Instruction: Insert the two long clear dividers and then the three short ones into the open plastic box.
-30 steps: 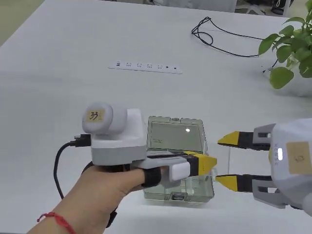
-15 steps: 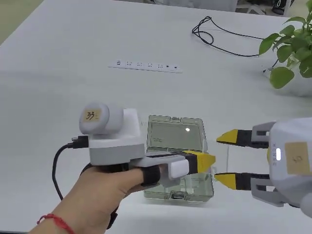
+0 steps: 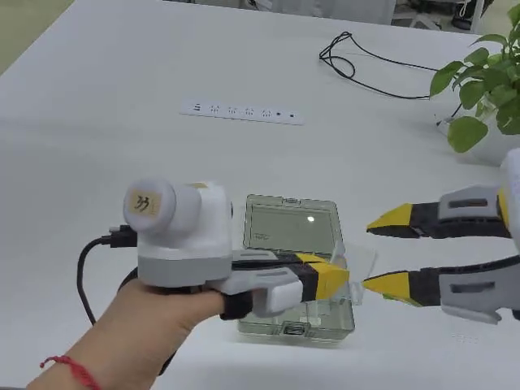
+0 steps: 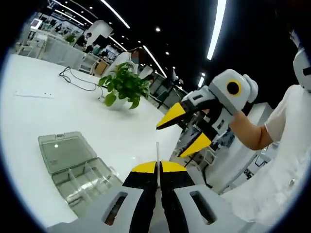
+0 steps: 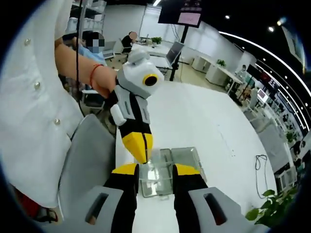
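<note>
table [image 3: 106, 97] white, power strip [image 3: 241, 111], cable [image 3: 366, 65], plant [image 3: 483, 81] | left fingers [image 3: 325, 276] pinch clear divider [image 3: 356, 262] | right fingers [image 3: 394, 218] apart

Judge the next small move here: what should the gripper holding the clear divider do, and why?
Probably tip the left gripper down and lower the clear divider toward the open box. Its jaws are shut on the divider, which hangs above the box's tray, unseated; the right gripper is open beside it.
</note>
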